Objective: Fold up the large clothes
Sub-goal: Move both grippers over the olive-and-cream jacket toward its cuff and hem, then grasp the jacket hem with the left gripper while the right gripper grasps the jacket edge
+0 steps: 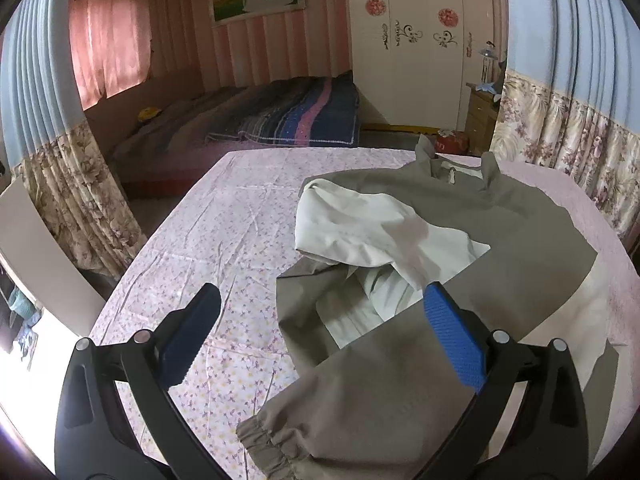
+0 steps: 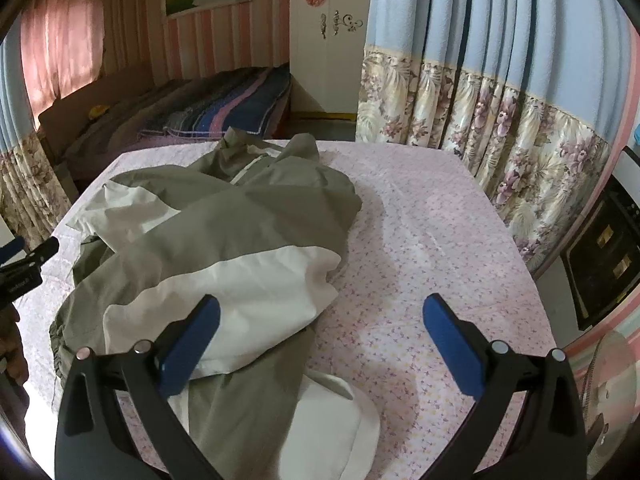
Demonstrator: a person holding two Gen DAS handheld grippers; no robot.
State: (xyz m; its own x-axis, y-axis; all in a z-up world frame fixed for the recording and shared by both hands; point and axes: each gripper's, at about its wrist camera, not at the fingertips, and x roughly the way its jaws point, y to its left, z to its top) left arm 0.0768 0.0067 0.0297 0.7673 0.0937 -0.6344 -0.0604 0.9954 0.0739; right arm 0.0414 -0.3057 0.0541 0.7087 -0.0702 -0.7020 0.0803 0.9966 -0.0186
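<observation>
An olive and white jacket [image 1: 460, 264] lies crumpled on a table with a pink flowered cloth [image 1: 224, 232]. Its collar points to the far edge, and an elastic cuff [image 1: 268, 440] lies near me. My left gripper [image 1: 320, 312] is open and empty, hovering over the jacket's left edge. In the right wrist view the jacket [image 2: 248, 216] fills the left half of the cloth [image 2: 432, 240]. My right gripper [image 2: 320, 320] is open and empty above the jacket's right edge, its left pad [image 2: 192, 344] over a white panel. The left gripper [image 2: 24, 260] shows at the far left.
A bed with a striped blanket [image 1: 296, 116] stands beyond the table, with a white wardrobe [image 1: 416, 40] behind it. Flowered curtains [image 2: 500, 132] hang close to the table's right side. A dark appliance [image 2: 604, 256] and a fan [image 2: 608, 392] stand at the right.
</observation>
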